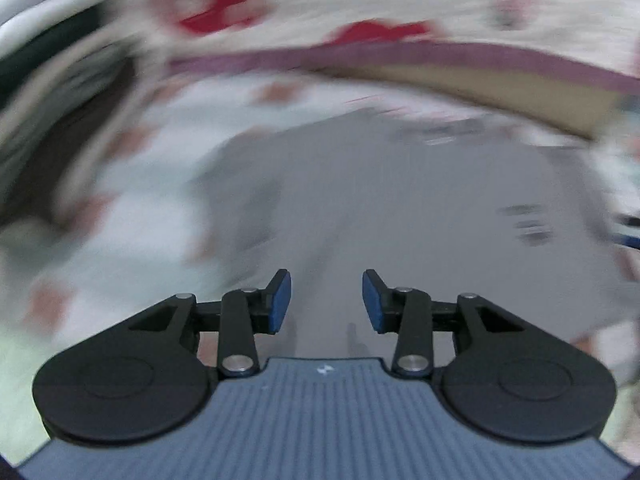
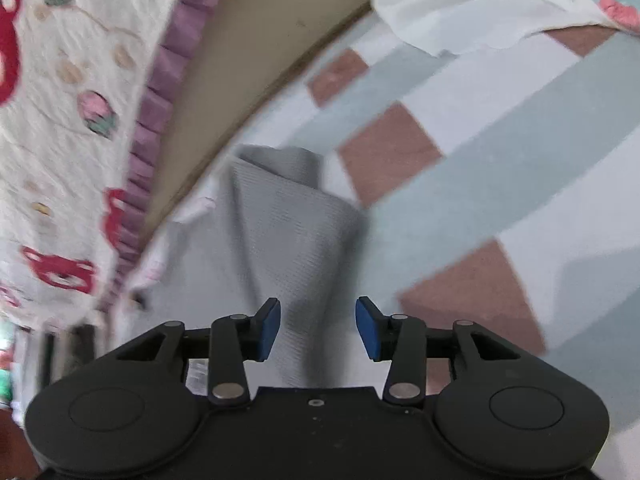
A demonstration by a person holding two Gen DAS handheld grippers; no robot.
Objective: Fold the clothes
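Left gripper [image 1: 326, 300] jaws apart, nothing between pads; heavy blur; grey garment [image 1: 360, 208] lies just beyond on checked sheet [image 1: 132, 208]; right gripper [image 2: 317, 328] jaws apart, empty, over same grey garment [image 2: 280, 232]; checked sheet [image 2: 500, 140] to right; patterned quilt [image 2: 60, 140] with purple frill [image 2: 160, 92] far left.

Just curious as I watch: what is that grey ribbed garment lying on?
The grey ribbed garment lies on a checked sheet of pale green, white and brown squares. The sheet shows all around it; the part directly beneath is covered, so whatever lies there cannot be seen.
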